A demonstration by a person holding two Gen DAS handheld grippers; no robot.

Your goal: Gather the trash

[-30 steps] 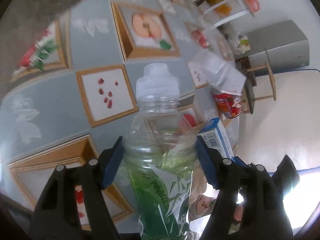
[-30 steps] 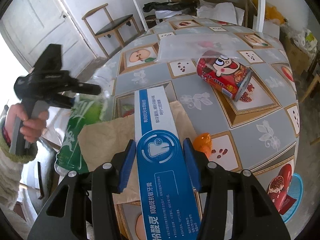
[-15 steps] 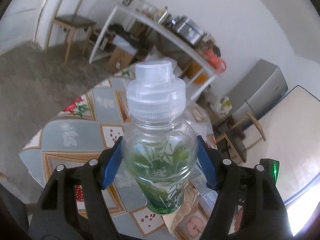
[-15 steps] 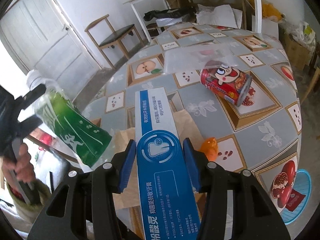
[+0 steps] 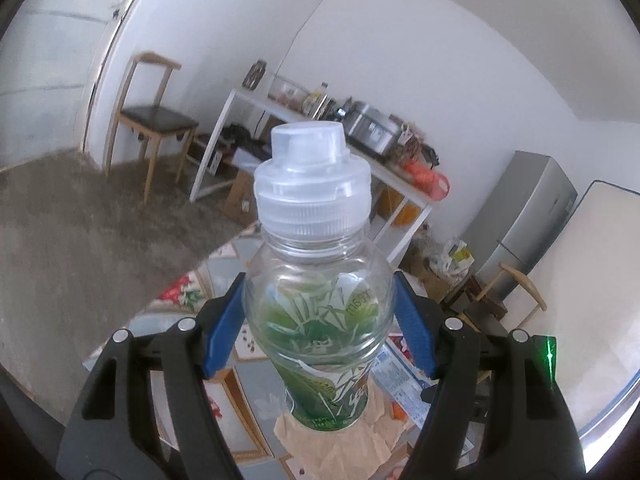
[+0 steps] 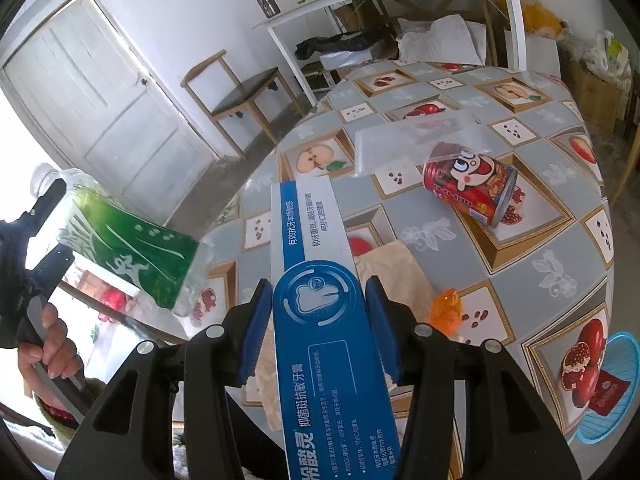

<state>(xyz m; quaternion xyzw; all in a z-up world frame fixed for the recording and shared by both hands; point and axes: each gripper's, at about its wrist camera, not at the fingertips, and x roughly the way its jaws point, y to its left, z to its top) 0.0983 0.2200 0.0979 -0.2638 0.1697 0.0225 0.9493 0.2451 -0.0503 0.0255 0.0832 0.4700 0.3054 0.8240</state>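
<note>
Red can (image 6: 474,192), orange scrap (image 6: 447,310) on table (image 6: 560,248)

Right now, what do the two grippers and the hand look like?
Both the left gripper and the right gripper have black plastic arms with silver round bolts and blue ridged pads. The left one shows a small green light. The bare hand grips a grey handle; a green knitted cuff is below.

A: location type?
B: home, kitchen/dining room. Fridge (image 5: 524,224) at right of frame, rice cooker (image 5: 370,132) on white shelf (image 5: 280,110), wooden chair (image 6: 240,92) by door (image 6: 92,92), fruit-print tabletop (image 6: 552,216).
</note>
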